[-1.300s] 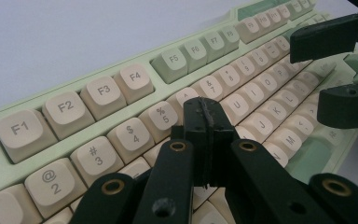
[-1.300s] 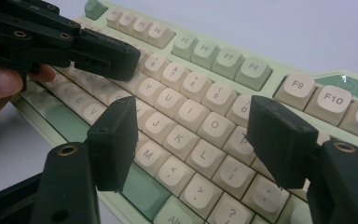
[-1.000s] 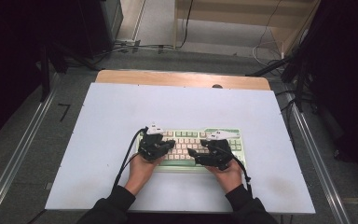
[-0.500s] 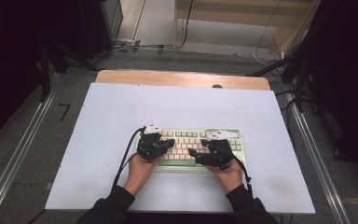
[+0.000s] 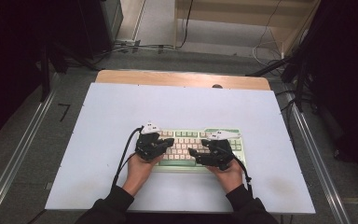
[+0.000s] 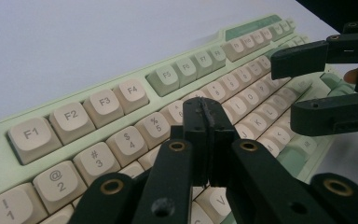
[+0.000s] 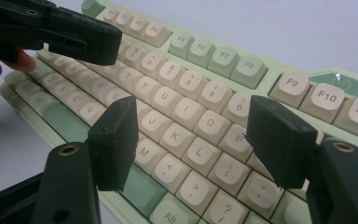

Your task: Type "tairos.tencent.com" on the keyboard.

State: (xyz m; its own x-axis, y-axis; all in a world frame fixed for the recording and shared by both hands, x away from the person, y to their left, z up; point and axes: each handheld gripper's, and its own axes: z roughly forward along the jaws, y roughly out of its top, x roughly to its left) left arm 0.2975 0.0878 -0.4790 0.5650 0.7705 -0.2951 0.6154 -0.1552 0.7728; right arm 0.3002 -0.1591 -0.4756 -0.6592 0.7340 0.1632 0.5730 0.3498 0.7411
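Two claws hover over the keyboard (image 5: 200, 145): left claw (image 6: 207, 122) closed empty, right claw (image 7: 191, 140) wide.

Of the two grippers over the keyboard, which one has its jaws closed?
The left gripper: its two black pads meet with no gap, above the keyboard near the number row. The right gripper differs, its jaws standing apart with keys visible between them.
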